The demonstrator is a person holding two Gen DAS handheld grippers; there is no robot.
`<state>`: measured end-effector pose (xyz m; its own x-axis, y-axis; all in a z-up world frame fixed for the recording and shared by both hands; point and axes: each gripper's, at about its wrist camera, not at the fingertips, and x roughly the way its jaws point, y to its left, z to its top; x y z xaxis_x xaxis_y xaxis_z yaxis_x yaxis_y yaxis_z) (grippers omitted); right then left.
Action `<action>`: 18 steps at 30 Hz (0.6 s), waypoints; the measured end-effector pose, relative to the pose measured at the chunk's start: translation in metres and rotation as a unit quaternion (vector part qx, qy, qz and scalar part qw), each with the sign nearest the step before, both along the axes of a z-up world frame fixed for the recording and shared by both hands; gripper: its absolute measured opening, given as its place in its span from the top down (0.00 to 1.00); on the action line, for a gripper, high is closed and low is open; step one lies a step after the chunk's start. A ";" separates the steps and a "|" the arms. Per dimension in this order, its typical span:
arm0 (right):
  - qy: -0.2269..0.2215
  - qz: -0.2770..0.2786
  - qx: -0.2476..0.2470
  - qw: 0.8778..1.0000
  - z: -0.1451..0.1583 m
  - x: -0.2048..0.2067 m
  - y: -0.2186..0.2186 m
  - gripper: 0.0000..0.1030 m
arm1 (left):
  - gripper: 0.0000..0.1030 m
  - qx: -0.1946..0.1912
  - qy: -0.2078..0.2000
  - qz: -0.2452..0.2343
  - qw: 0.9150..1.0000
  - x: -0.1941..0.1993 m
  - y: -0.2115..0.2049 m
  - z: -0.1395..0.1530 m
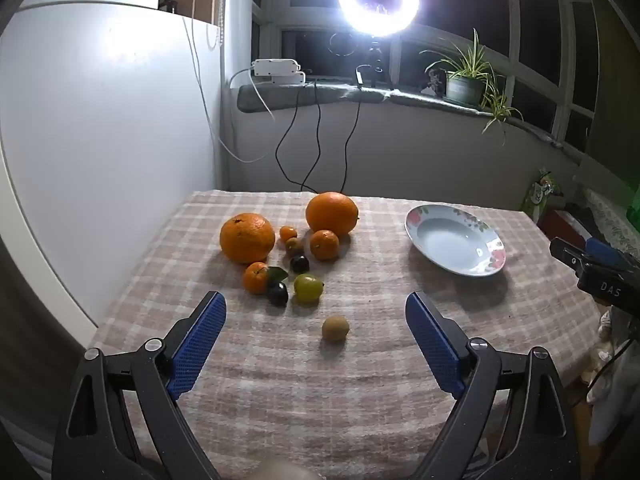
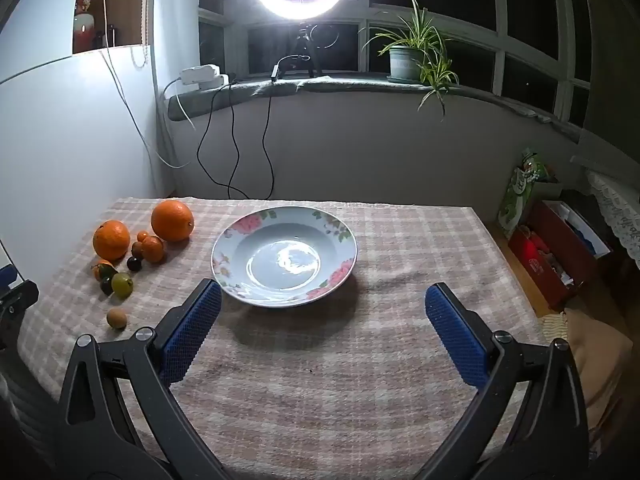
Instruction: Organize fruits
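- The table (image 2: 360,360), under a checked cloth, carries everything; its far edge runs below the window wall and its left edge lies close to a white panel.
- The near half of the table is bare cloth, and so is the strip between the fruit and the plate.
- One floral-rimmed plate (image 2: 224,258) sits empty toward the far middle of the table, nearer the right edge than the fruit is.
- The fruit is gathered toward the far left corner, well apart from the right edge.
- Two large oranges: one (image 1: 247,237) nearer the left edge, one (image 1: 332,213) closest to the far edge.
- Two mandarins: one (image 1: 324,244) touching the far orange, one (image 1: 256,278) with a leaf, nearer the front.
- Two tiny orange fruits (image 1: 288,233) sit between the large oranges; one is darker.
- Two dark round fruits (image 1: 299,263), one behind the other.
- One green fruit (image 1: 308,288) sits just beside the nearer dark one.
- One small brownish fruit (image 1: 335,328) lies alone, nearest the front, apart from the cluster.
- The left tongs (image 1: 316,312) stand wide and hold nothing, tilted down over the lone brownish fruit.
- The right tongs (image 2: 323,300) stand wide and hold nothing, tilted down at the near rim of the plate.
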<state>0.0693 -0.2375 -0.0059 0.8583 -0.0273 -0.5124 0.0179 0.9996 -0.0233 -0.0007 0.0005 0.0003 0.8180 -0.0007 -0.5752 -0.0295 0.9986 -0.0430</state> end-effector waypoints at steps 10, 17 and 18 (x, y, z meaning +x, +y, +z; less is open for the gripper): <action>0.015 0.011 0.005 1.000 -0.004 0.000 -0.002 0.00 | 0.11 -0.011 -0.005 0.006 1.000 -0.002 0.011 -0.001; 0.019 0.010 -0.006 1.000 -0.004 0.001 0.005 0.00 | 0.11 -0.011 0.001 0.009 1.000 0.000 0.008 0.000; 0.019 0.011 -0.007 1.000 -0.004 0.000 0.005 0.00 | 0.11 -0.009 0.001 0.009 1.000 0.000 0.007 0.000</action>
